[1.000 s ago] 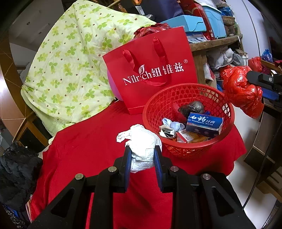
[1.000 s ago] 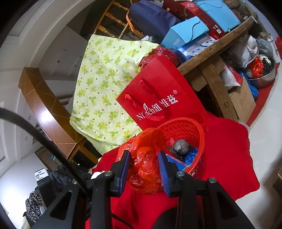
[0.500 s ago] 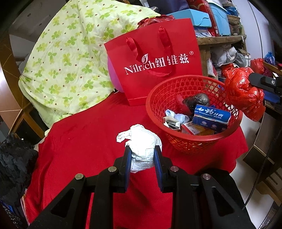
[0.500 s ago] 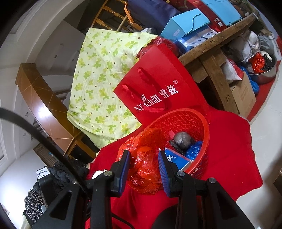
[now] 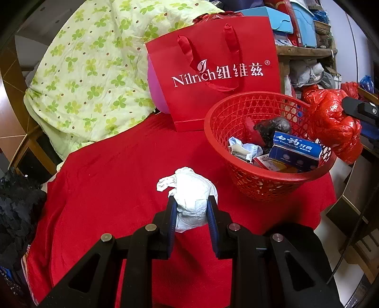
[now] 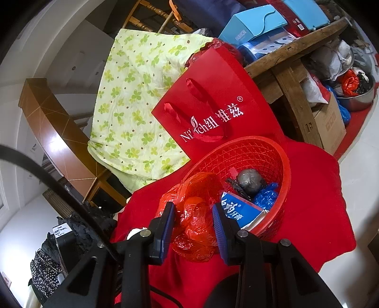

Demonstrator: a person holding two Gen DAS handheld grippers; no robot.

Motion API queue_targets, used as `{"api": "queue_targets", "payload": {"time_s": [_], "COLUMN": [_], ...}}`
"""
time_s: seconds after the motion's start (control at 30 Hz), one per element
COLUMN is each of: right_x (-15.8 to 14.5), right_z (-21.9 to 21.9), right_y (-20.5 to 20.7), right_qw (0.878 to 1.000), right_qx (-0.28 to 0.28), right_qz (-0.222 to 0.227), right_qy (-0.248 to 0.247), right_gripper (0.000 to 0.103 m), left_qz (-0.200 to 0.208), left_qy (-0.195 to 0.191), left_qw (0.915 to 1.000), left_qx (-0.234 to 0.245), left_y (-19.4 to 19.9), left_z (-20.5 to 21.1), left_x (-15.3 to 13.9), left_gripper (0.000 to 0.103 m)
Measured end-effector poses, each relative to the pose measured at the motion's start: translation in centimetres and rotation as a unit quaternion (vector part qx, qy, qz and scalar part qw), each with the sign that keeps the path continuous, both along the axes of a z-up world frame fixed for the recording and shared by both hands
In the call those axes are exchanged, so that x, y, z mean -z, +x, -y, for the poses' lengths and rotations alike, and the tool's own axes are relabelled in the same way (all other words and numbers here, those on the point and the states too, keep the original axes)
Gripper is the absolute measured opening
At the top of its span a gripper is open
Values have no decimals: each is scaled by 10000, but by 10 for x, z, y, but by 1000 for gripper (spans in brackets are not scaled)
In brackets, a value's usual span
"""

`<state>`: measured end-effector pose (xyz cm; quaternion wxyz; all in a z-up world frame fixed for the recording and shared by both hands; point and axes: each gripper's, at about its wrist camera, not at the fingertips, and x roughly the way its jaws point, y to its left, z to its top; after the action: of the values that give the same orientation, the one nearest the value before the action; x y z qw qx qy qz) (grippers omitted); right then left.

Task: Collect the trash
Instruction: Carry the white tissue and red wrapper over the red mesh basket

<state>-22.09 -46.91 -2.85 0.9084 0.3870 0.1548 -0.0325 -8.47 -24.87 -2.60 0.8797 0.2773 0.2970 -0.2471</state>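
Table draped in a red cloth point(image 5: 113, 189). Behind it, a clover-print quilt point(image 5: 94, 71) hung over a wooden chair point(image 6: 156, 16). Rough wooden shelf point(image 6: 291, 64) stacked with blue boxes point(image 6: 255, 21); beneath it a cardboard carton point(image 6: 329, 123) and a steel basin point(image 6: 360, 99). White walls point(image 6: 42, 42), pale glossy floor point(image 6: 364, 180), brown tiled ledge point(image 6: 52, 132). Red gift bag point(image 5: 213, 71) standing upright.

A crumpled white paper wad point(image 5: 193, 196) sits pinched between the left tool point(image 5: 191, 208) fingers, above the red-draped surface point(image 5: 113, 189). The red lattice basket point(image 5: 265, 175) stands just beside, holding a blue toothpaste box point(image 5: 296, 149), crumpled scraps and a dark grey lump point(image 5: 274, 125). A scrunched red plastic bag point(image 6: 194, 218), clamped in the right tool point(image 6: 194, 218), hangs at the basket's rim.
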Motion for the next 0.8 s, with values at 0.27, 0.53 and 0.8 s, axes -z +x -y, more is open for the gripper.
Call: {"api": "queue_targets", "payload": {"time_s": [0.27,0.53,0.8], "right_x": [-2,-3,1], "right_z": [-1,1,8], "right_y": [3,5,2], "right_qw": [9999,9998,9996], "right_qx": [42,66,171], "right_qz": [-35,-114,-169], "right_qy": [-84,-162,-139], "right_gripper": [35,35,35], "left_qz": [-108,-201,-288], "left_qy": [-44,-79,-73], "left_qw": [9999,9997,9994], "left_qx": [-59,-129,-168], "left_y": [6,12,16], "left_z": [-4,-7,-7], "left_x": [4,7,12], "left_gripper": [27,27,27]}}
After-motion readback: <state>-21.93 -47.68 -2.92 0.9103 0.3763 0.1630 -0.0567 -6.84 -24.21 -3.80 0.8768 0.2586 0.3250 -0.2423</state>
